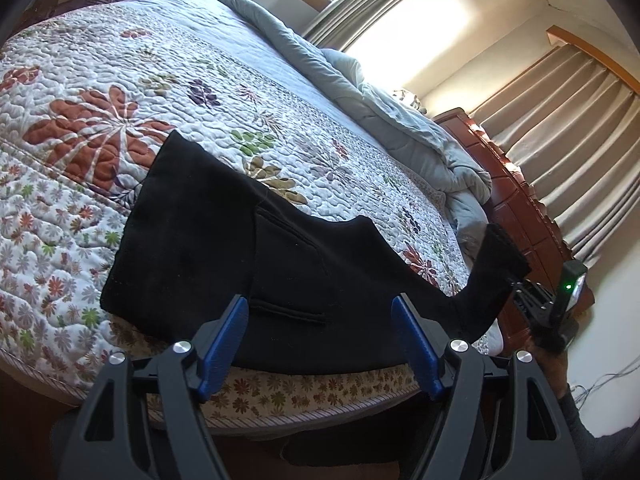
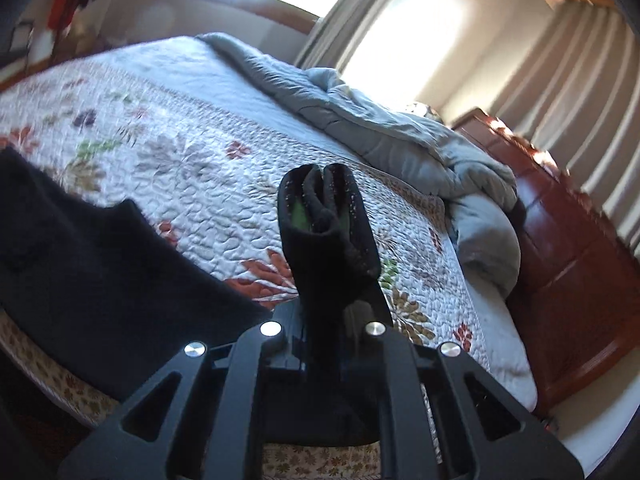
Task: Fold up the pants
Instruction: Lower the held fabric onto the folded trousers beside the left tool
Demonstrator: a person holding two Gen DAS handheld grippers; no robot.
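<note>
Black pants (image 1: 208, 256) lie on the floral quilt (image 1: 100, 80) near the bed's front edge, a back pocket facing up. My left gripper (image 1: 320, 320) hovers just in front of them, its blue pads (image 1: 236, 320) spread wide with nothing gripped. One pant leg stretches right and lifts off the bed. Its cuff (image 1: 500, 252) is pinched in my right gripper (image 1: 520, 284). In the right wrist view that gripper (image 2: 328, 312) is shut on the leg, and the cuff (image 2: 324, 216) sticks up past the hidden fingertips. The rest of the pants (image 2: 92, 272) lies to the left.
A rumpled grey duvet (image 1: 400, 120) is bunched along the bed's far right side. A reddish wooden headboard (image 1: 516, 200) and beige curtains (image 1: 568, 128) stand beyond it. A hand (image 1: 556, 368) holds the right gripper off the bed's corner. Cables (image 1: 600, 384) lie on the floor.
</note>
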